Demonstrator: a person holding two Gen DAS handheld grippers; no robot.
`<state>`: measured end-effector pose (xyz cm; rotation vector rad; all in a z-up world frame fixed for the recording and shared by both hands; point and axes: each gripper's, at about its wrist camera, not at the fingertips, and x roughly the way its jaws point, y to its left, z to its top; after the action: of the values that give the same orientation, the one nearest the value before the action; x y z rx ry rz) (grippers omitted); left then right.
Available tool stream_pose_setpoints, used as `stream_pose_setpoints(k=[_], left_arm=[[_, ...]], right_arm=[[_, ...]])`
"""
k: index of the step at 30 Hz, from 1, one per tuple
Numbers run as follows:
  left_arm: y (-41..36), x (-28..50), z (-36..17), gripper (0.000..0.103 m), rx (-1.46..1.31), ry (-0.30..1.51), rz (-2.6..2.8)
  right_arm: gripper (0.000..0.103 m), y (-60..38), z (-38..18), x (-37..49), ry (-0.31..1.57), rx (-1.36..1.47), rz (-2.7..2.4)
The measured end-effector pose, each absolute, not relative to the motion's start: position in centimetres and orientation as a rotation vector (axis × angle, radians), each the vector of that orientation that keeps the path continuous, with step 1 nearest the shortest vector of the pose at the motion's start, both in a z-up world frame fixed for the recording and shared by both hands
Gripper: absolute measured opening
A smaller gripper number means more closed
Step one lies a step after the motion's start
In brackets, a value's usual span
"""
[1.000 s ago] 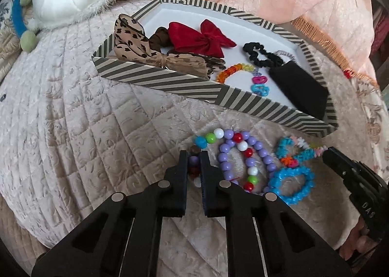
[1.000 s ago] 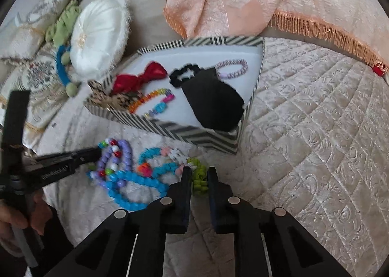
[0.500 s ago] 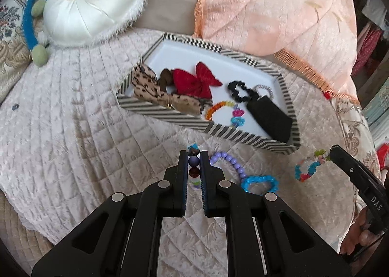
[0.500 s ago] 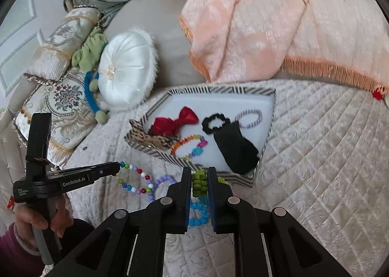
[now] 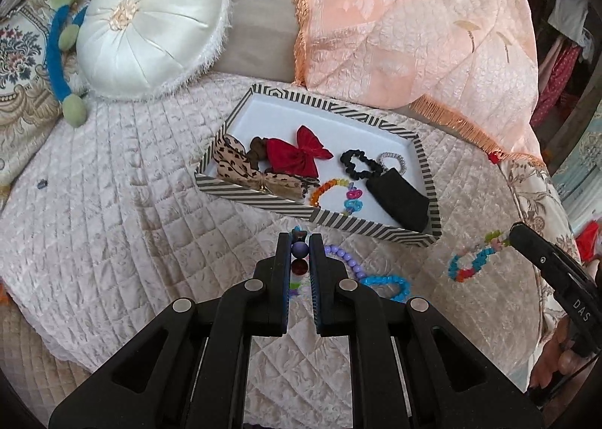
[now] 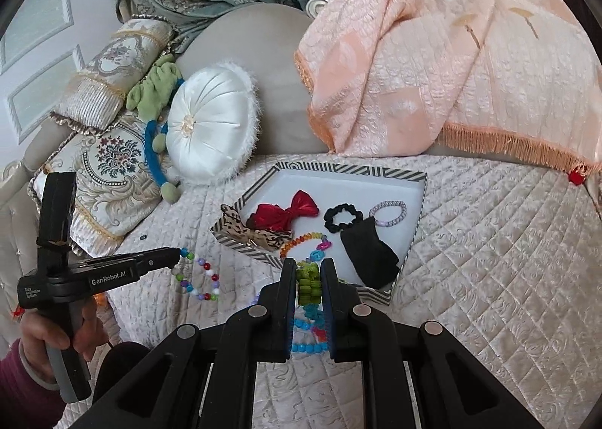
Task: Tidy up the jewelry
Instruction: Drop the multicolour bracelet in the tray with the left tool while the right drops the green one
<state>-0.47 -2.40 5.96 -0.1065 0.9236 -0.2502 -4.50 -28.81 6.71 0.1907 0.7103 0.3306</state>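
while both claws are loaded, the handling picture is plain: the left claw (image 5: 300, 254) is pinched on a multicoloured bead bracelet (image 6: 197, 276), gripping a purple and a dark red bead, with the rest of the loop hanging free below its tip above the bed (image 5: 113, 210); the right claw (image 6: 308, 280) is pinched on a bracelet of green, blue and red chips (image 5: 472, 259), its green section between the pads and the remainder dangling. both pieces judge as very light, limp and strung on elastic or cord — they will swing and drape rather than hold shape, and round beads can roll out of a flat pad, so a hold across the cord between two beads, or square across the chip stack, seems safest. a purple bead strand (image 5: 346, 259) and a blue bracelet (image 5: 387, 284) lie on the quilt just beside the near wall of the striped tray (image 5: 429, 173). inside the tray sit a red bow (image 5: 301, 154), a leopard bow (image 5: 244, 173), a black scrunchie (image 5: 355, 163), a rainbow bracelet (image 5: 331, 188) and a black pouch (image 5: 399, 199). open white floor remains along the far side of the tray — the likeliest drop area. the raised striped wall must be cleared by the hanging loops, or they may snag on its edge. the quilt is soft and uneven, and the two claws are well apart.
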Motion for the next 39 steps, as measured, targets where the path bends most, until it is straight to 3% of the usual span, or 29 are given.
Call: stream_pose_setpoints(k=[17,39], left_arm=[[-2.7,0.0,6.4,0.008,-0.058,0.907,-0.238],[-4.1,7.5,6.1,0.008,-0.012,0.922,-0.213]], right_arm=[[0.012,-28.2,6.8,-4.0,0.732,0.173,0.339],[0.012,-28.2,5.2,3.9,0.797,0.173,0.342]])
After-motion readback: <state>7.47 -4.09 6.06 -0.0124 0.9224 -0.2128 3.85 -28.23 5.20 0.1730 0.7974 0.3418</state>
